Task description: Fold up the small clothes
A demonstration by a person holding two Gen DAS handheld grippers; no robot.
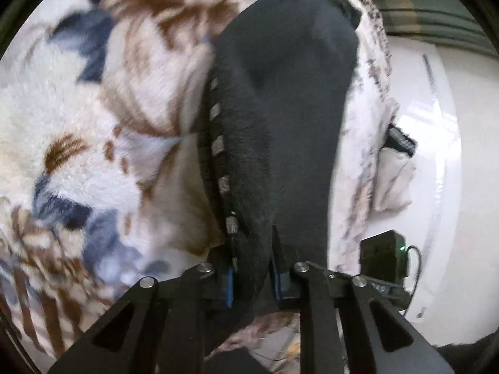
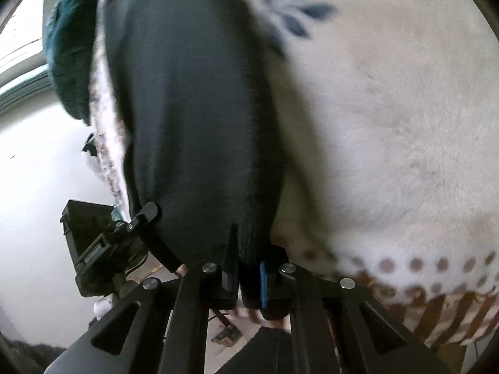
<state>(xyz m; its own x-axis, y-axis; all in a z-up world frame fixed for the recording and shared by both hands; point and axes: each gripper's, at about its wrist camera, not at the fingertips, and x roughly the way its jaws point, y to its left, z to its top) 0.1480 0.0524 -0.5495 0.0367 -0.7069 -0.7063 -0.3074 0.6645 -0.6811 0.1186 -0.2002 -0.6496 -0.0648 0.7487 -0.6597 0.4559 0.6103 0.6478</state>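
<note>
A small black garment (image 1: 280,118) with a dashed grey trim along its left edge hangs stretched from my left gripper (image 1: 252,277), whose jaws are shut on its near edge. In the right wrist view the same black garment (image 2: 193,118) hangs from my right gripper (image 2: 248,274), also shut on its near edge. Both hold it up over a fluffy cream blanket (image 1: 93,124) with blue and brown leaf prints; the blanket also fills the right of the right wrist view (image 2: 389,124). The other gripper's black body (image 2: 103,243) shows at lower left there.
The blanket's edge drops off to a white floor (image 1: 436,155) on the right of the left wrist view. A black box with a green light (image 1: 385,255) shows there. A dark teal cloth (image 2: 68,50) lies at the upper left of the right wrist view.
</note>
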